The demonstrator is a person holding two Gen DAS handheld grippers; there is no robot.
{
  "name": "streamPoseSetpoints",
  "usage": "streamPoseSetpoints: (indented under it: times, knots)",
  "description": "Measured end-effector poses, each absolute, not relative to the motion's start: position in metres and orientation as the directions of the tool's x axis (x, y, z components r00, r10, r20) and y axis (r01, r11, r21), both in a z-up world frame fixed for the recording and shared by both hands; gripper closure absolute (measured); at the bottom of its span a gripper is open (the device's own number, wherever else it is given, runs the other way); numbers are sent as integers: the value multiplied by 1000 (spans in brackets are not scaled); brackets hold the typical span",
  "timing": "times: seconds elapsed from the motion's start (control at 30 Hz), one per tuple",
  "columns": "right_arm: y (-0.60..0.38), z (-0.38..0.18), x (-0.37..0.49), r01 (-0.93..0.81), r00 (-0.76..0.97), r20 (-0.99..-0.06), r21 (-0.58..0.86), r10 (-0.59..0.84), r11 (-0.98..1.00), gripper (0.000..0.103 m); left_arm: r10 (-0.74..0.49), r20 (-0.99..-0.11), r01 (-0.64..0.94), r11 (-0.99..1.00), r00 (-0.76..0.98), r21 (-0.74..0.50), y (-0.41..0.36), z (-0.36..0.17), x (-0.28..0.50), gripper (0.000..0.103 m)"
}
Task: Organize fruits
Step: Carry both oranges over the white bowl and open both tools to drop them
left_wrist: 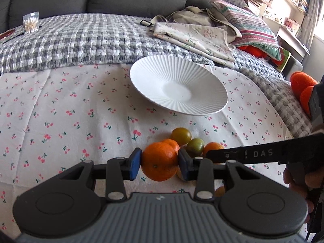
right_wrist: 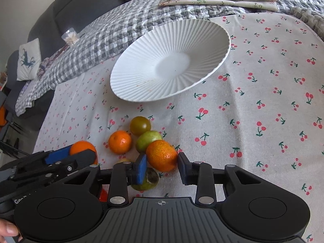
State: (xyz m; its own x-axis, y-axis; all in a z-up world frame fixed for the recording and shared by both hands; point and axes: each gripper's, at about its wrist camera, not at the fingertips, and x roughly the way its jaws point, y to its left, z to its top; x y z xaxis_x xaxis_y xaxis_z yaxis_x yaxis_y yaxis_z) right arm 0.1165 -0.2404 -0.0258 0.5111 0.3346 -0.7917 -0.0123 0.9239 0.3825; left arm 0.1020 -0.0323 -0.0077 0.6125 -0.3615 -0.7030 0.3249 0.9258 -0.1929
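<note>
Two grippers are working the small fruit pile on the cherry-print cloth. On the left, my left gripper is clamping a mandarin between its blue pads, both pads pressing its sides; from the right wrist view that same fruit is peeking out behind the left tool. Just beyond it a second orange fruit is lying on the cloth, beside a dark greenish tomato and a pale green fruit. Moving right, my right gripper is straddling another mandarin: the right pad is touching its skin, the left pad sitting close against it, though I cannot tell whether it is truly pinching. Under the left pad, one more green fruit is lying half hidden. Farther back, the ribbed white plate is sitting apart from the pile.
</note>
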Motion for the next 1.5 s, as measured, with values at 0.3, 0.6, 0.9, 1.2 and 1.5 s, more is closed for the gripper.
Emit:
streamPoseSetpoints:
  times: [0.3,0.6,0.9,1.2,1.5]
  knots:
    - [-247,-8,113,-10,550,-771,379,322,925,72,-355,-687,340,926,634,-165,-36,2,108,65]
    - [-277,18,114,47,634,-729,367,256,929,72,-348,-658,340,929,668,-145,-46,11,138,65]
    - [-301,35,127,68,717,-665,365,209,929,72,-347,-629,364,925,696,-107,-72,14,171,65]
    - [-295,29,162,61,722,-671,305,169,950,72,-328,-638,370,926,696,-72,-98,-1,204,65]
    - [-275,7,185,31,693,-709,210,130,977,72,-308,-656,385,923,690,-28,-108,-21,221,65]
